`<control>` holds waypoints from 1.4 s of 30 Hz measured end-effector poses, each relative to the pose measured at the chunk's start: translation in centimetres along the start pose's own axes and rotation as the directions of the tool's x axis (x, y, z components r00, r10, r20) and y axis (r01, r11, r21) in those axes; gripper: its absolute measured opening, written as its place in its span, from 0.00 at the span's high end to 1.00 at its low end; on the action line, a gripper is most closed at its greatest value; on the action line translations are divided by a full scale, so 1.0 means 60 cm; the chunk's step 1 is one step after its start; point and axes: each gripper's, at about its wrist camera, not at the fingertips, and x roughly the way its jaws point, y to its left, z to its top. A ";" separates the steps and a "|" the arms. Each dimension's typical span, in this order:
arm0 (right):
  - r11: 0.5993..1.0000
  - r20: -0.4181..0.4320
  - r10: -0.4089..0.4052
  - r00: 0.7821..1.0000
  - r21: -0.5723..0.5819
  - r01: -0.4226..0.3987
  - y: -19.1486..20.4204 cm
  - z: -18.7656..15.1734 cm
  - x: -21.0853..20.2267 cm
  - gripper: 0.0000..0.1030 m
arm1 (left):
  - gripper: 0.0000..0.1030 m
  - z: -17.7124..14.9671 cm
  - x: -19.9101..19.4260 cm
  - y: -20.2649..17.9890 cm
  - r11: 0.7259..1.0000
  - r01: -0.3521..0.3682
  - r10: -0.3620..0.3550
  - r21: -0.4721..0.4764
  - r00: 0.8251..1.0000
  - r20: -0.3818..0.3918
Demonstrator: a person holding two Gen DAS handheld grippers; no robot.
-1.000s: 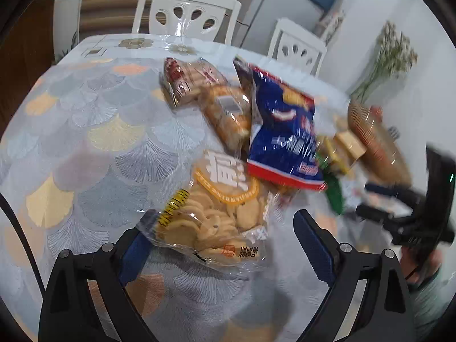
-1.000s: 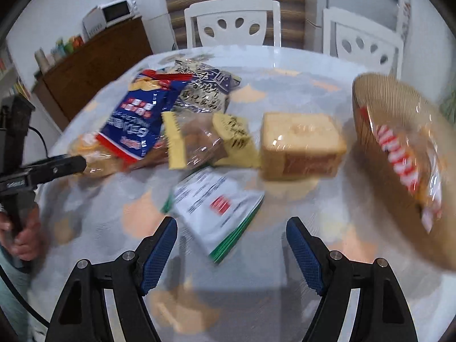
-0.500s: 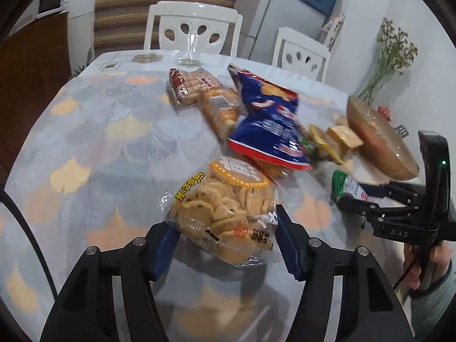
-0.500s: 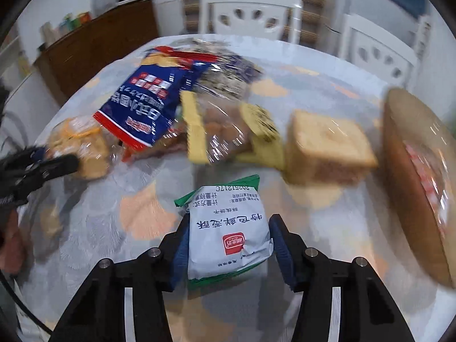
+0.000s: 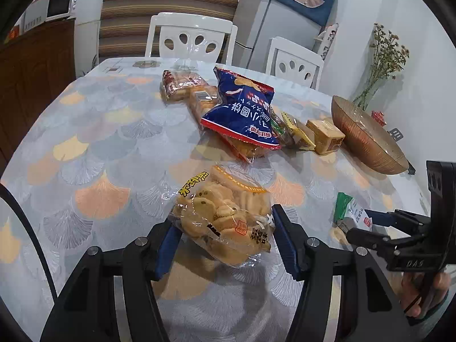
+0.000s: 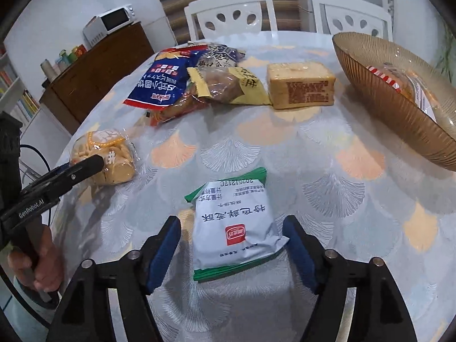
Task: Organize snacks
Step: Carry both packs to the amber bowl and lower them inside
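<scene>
My left gripper (image 5: 225, 236) is shut on a clear bag of round cookies (image 5: 222, 208), its blue pads pressing both sides of the bag. The right wrist view shows the same bag (image 6: 114, 156) at the table's left edge. My right gripper (image 6: 231, 222) has its jaws opening around a white-and-green snack packet (image 6: 233, 228) that lies flat on the tablecloth. A gap shows at its left pad. The left wrist view catches that packet (image 5: 353, 213) at the right. A ribbed amber bowl (image 6: 384, 108) at the right holds a red-and-white wrapped snack (image 6: 399, 79).
A pile lies mid-table: a blue chip bag (image 6: 159, 82), a yellow-edged pastry pack (image 6: 225, 85) and a wrapped cake block (image 6: 300, 85). Further bread packs (image 5: 185, 85) sit behind. White chairs (image 5: 191, 37) line the far edge. A vase of dried flowers (image 5: 382, 65) stands behind the bowl.
The left jaws closed on the cookie bag and drew it away from the pile. The right jaws closed around the white-and-green packet, pulled it nearer, then widened again.
</scene>
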 end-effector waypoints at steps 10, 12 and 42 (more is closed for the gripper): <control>0.997 0.058 -0.068 0.996 -0.015 0.069 0.004 -0.005 -0.001 0.53 | 0.47 -0.011 -0.010 -0.035 0.994 -0.065 0.062 0.093 0.997 0.036; 0.999 0.065 -0.048 0.997 0.006 0.048 -0.001 -0.005 -0.009 0.53 | 0.48 -0.012 -0.012 -0.045 0.990 -0.080 0.076 0.116 0.996 0.042; 0.905 0.296 -0.343 0.892 0.359 0.229 -0.252 0.116 -0.280 0.53 | 0.64 0.222 0.053 -0.361 0.916 0.259 -0.295 0.306 0.952 0.080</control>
